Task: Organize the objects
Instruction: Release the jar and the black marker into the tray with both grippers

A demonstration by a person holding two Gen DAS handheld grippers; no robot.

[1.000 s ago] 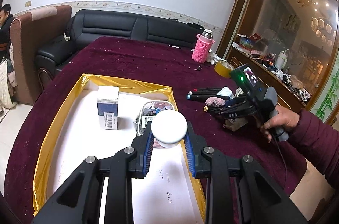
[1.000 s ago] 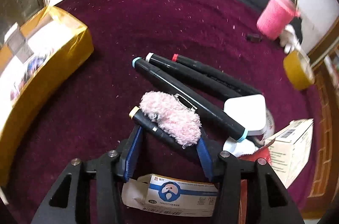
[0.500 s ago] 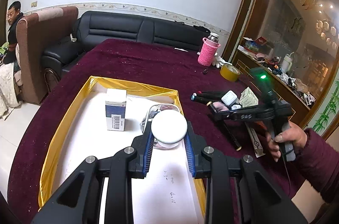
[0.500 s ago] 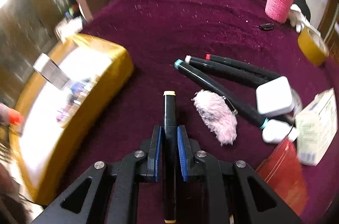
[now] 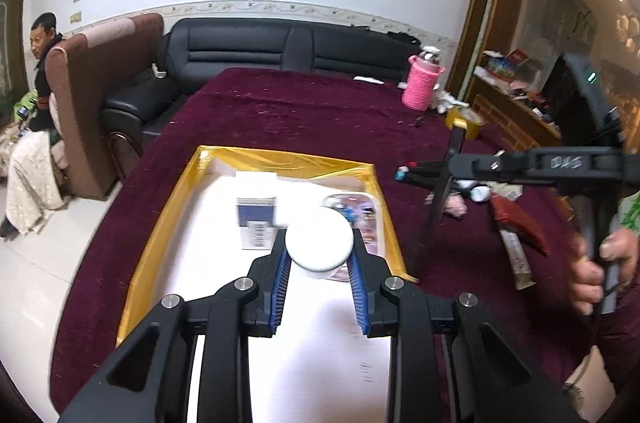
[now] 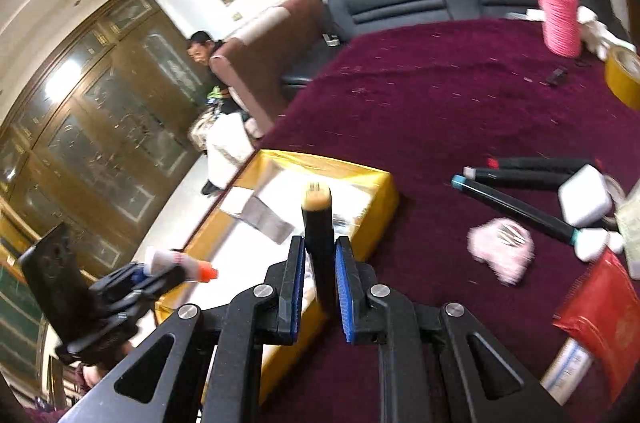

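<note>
A gold-walled box [image 5: 168, 207] with a white floor lies on the maroon table; it also shows in the right wrist view [image 6: 380, 183]. My left gripper [image 5: 319, 263] is shut on a white round jar [image 5: 319, 243] and holds it above the box. Inside the box are a blue-and-white carton [image 5: 256, 219] and a clear packet [image 5: 360, 211]. My right gripper [image 6: 319, 275] is shut on a black marker with a tan cap [image 6: 318, 219], raised near the box's right wall. That marker [image 5: 440, 195] hangs nearly upright in the left wrist view.
Several black markers [image 6: 516, 199], a pink fluffy piece [image 6: 500, 251], a white adapter [image 6: 584, 195], a red packet [image 6: 600, 319] and small boxes lie right of the box. A pink bottle [image 5: 422, 83] and a yellow tape roll [image 5: 466, 121] stand farther back. A sofa [image 5: 280, 47] is behind the table.
My right gripper closed on the tan-capped marker, lifted it off the table and carried it left toward the box. My left gripper still holds the jar and has risen a little.
</note>
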